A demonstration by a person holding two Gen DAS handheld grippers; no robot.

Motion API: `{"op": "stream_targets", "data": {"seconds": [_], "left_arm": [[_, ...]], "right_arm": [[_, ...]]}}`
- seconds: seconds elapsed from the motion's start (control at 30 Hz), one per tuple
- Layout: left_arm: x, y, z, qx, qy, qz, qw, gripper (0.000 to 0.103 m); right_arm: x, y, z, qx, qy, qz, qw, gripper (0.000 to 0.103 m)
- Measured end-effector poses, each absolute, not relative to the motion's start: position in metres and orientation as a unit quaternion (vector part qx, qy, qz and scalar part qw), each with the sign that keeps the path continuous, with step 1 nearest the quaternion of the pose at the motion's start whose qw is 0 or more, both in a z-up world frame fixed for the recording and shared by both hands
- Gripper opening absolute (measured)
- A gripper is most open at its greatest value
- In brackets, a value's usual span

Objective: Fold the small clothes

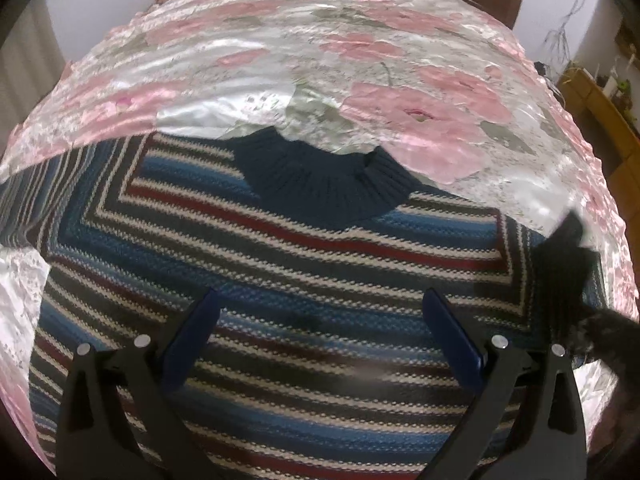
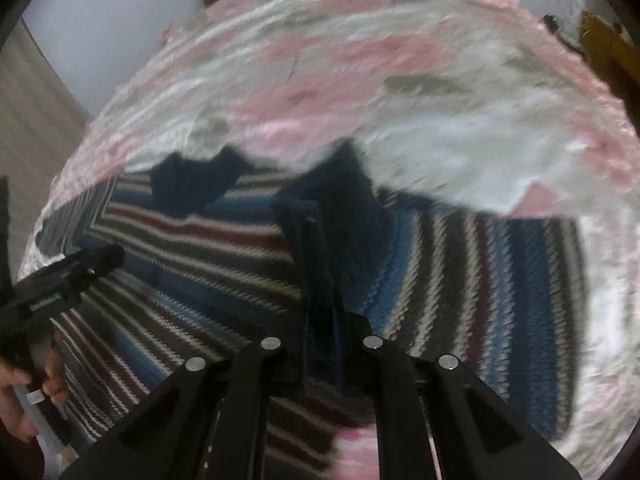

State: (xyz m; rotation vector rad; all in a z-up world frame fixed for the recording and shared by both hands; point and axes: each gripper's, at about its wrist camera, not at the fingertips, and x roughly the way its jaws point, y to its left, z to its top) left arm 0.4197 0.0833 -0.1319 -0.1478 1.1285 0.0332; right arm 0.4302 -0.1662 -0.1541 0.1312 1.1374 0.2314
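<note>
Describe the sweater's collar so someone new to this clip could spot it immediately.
On the pink floral bedspread lies a striped sweater. At its far edge sits the collar: a solid navy ribbed band, the only unstriped patch there.

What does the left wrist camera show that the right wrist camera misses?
Only the left view shows the left tongs spread open above the striped sweater, and its whole navy collar. Only the right view shows the right tongs closed on a navy cuff, and a hand. Both show the floral bedspread.
</note>
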Motion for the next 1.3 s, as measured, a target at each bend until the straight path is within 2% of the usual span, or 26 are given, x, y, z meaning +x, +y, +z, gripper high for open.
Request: {"op": "stream_targets", "data": {"seconds": [0.1,0.3,0.37,0.43,0.6,0.77,0.83,0.87,0.93,1.0,1.07,1.13,1.23,1.3], "left_arm": [[0.42,0.087,-0.135,-0.074,0.536,0.017,0.841,0.1],[0.416,0.066,-0.138,-0.1,0.541,-0.018,0.835,0.1],[0.415,0.048,-0.142,-0.113,0.553,-0.047,0.824,0.1],[0.416,0.023,-0.149,-0.128,0.571,-0.08,0.807,0.1],[0.423,-0.021,-0.17,-0.144,0.602,-0.125,0.775,0.1],[0.435,-0.047,-0.188,-0.158,0.622,-0.138,0.754,0.099],[0.442,-0.056,-0.192,-0.157,0.623,-0.143,0.753,0.098],[0.443,-0.058,-0.193,-0.156,0.622,-0.145,0.753,0.096],[0.447,-0.068,-0.194,-0.144,0.62,-0.144,0.758,0.072],[0.449,-0.07,-0.195,-0.136,0.618,-0.137,0.762,0.067],[0.45,-0.069,-0.195,-0.133,0.612,-0.133,0.768,0.057],[0.45,-0.061,-0.189,-0.149,0.597,-0.133,0.777,0.032],[0.448,-0.05,-0.169,-0.176,0.568,-0.151,0.79,0.023],[0.448,-0.041,-0.158,-0.181,0.55,-0.154,0.801,0.02]], "right_arm": [[0.431,-0.155,-0.175,0.068,0.562,0.121,0.815,0.033],[0.4,-0.175,-0.154,0.099,0.535,0.138,0.828,0.035],[0.383,-0.189,-0.143,0.085,0.531,0.097,0.837,0.037],[0.364,-0.198,-0.14,0.063,0.539,0.036,0.839,0.043],[0.326,-0.225,-0.144,0.123,0.533,-0.046,0.836,0.044],[0.319,-0.24,-0.134,0.125,0.508,-0.084,0.848,0.05],[0.319,-0.244,-0.128,0.122,0.499,-0.093,0.853,0.057],[0.319,-0.249,-0.125,0.126,0.493,-0.095,0.856,0.058],[0.318,-0.253,-0.124,0.134,0.489,-0.097,0.856,0.058],[0.319,-0.257,-0.125,0.138,0.485,-0.102,0.857,0.058],[0.319,-0.261,-0.125,0.145,0.482,-0.103,0.858,0.058],[0.323,-0.261,-0.127,0.15,0.481,-0.102,0.858,0.058],[0.323,-0.257,-0.128,0.143,0.481,-0.101,0.859,0.058],[0.323,-0.255,-0.127,0.145,0.477,-0.098,0.861,0.058]]}}
